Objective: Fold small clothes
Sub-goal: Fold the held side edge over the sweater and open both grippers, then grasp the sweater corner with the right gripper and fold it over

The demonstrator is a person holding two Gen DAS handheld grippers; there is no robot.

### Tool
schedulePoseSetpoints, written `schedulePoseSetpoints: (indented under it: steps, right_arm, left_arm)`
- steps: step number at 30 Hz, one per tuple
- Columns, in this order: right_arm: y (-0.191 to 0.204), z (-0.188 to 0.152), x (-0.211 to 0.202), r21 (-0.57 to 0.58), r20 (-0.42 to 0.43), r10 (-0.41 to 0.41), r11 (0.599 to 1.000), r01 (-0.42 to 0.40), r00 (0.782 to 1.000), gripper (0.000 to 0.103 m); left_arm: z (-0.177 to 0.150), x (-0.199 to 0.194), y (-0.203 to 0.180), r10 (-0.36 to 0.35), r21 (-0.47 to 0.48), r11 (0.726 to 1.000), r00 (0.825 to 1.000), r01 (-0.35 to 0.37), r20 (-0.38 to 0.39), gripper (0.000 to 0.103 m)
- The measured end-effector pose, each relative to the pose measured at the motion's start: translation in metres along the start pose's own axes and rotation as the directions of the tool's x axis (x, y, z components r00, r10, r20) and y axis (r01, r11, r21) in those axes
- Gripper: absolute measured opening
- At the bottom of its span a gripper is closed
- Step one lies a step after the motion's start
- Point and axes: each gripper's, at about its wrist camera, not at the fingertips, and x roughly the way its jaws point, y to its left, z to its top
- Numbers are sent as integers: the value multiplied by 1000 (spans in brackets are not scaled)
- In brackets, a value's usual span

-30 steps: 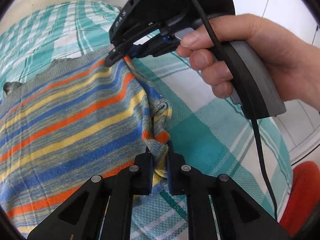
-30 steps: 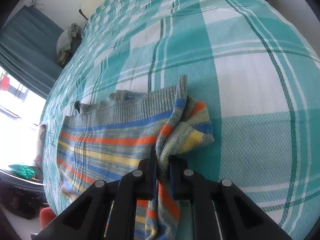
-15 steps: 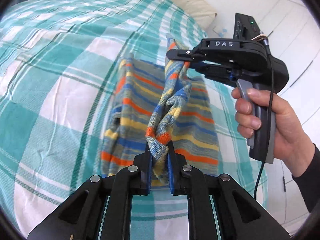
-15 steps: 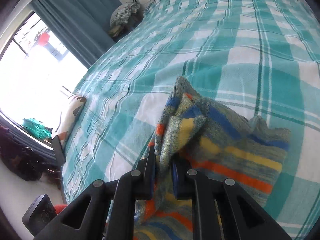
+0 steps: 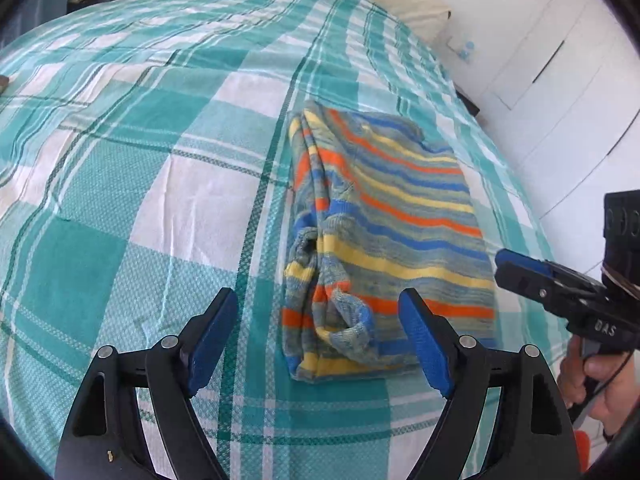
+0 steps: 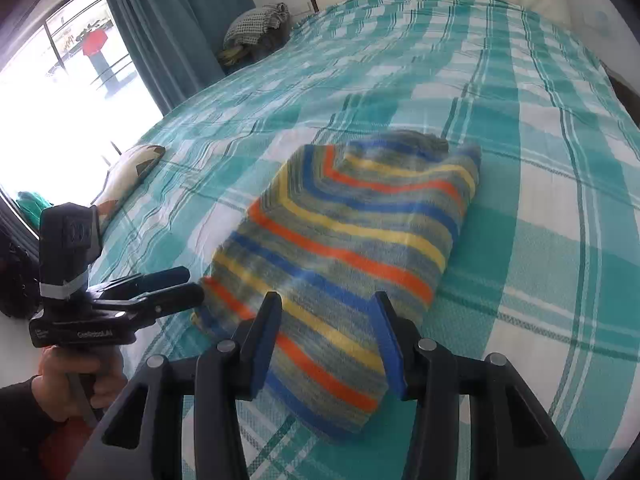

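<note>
Hovering over the folded striped sweater point(image 5: 384, 236) on the checked bedspread point(image 5: 132, 208), my left gripper point(image 5: 320, 320) and right gripper point(image 6: 326, 336) both gape empty; next probably one tidying fold of that loose cuff.

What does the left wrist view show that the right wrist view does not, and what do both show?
Only the left wrist view shows the white cupboard doors and the sweater's bunched sleeve cuff. Only the right wrist view shows the bright window, teal curtain and patterned cushion. Both show the folded striped knit sweater on the teal plaid bedspread, and both grippers open: left gripper, right gripper.
</note>
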Motion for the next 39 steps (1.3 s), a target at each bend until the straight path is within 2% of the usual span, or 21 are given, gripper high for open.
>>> schedulePoseSetpoints:
  steps: [1,2,4,5,6,10,12,15,17,19,21,23,24,25,26,27,28,29,31,35,39]
  right_arm:
    - [-1,-16,13,10,-55,9,1000,-9,998,50]
    - [0,-29,25,-2,-108,-6,1000,6,994,51]
    - [15,-45,25,-81,-65,-98,992,92,993,53]
    - [23,-46,21,-104,-45,-111,989,106,993,64]
    - [27,-47,15,-100,-40,-102,990,97,994,69]
    - [33,-45,-24,-77,66,-73,994,78,995,70]
    - [26,-42,-43,-71,128,-100,991,110,987,78]
    - [-4,-31,-59,16,185,-138,990,138,973,90]
    - [-32,-15,-51,124,183,-135,986,113,974,90]
    - [-64,1,-34,242,160,-74,970,33,984,90]
    - [-84,14,-9,312,147,30,947,-75,989,89]
    - [-91,25,24,340,117,102,930,-137,988,87]
    - [-91,27,45,347,79,136,925,-155,988,75]
    - [-88,28,63,339,38,119,932,-125,992,65]
    - [-80,30,72,306,24,57,950,-62,998,49]
    - [-69,33,75,265,21,1,964,-7,1000,34]
    - [-58,37,75,237,18,-41,971,35,999,29]
    - [-48,41,72,209,20,-88,974,82,996,24]
    - [-26,48,55,148,61,-148,979,137,987,23]
    - [-5,67,5,133,172,-115,987,93,978,22]
    - [0,88,-37,164,252,-67,986,25,965,22]
  left_arm:
    - [-1,14,5,43,-1,999,998,-43,-36,78]
    - [-4,17,9,49,6,999,998,-49,-39,77]
    - [-10,5,10,59,31,998,998,-58,-27,77]
    - [-12,-4,12,62,34,998,998,-61,-33,78]
    - [-13,-13,15,48,29,998,998,-47,-33,79]
    - [-8,-52,31,-31,3,1000,999,31,10,85]
    - [8,-65,38,-104,-22,994,993,105,50,95]
    - [36,-57,37,-203,-31,978,978,205,50,98]
    - [59,-32,22,-237,17,971,972,237,1,98]
    - [73,-4,10,-233,57,970,971,235,-47,98]
    - [84,27,4,-174,76,980,980,182,-98,98]
    - [89,54,6,-85,71,993,987,95,-134,97]
    - [90,63,7,-76,60,995,986,86,-150,97]
    - [88,68,6,-61,63,995,986,72,-155,95]
    - [86,69,-1,-36,100,994,989,50,-145,74]
    - [83,72,-10,-44,143,987,986,67,-162,22]
    - [80,76,-18,-47,155,985,981,77,-190,19]
    - [80,72,-25,-14,173,984,986,43,-167,18]
    - [84,58,-34,-13,191,981,991,37,-130,16]
    - [102,1,-48,-110,201,973,993,116,-41,16]
    - [124,-44,-67,-152,231,962,988,144,19,17]
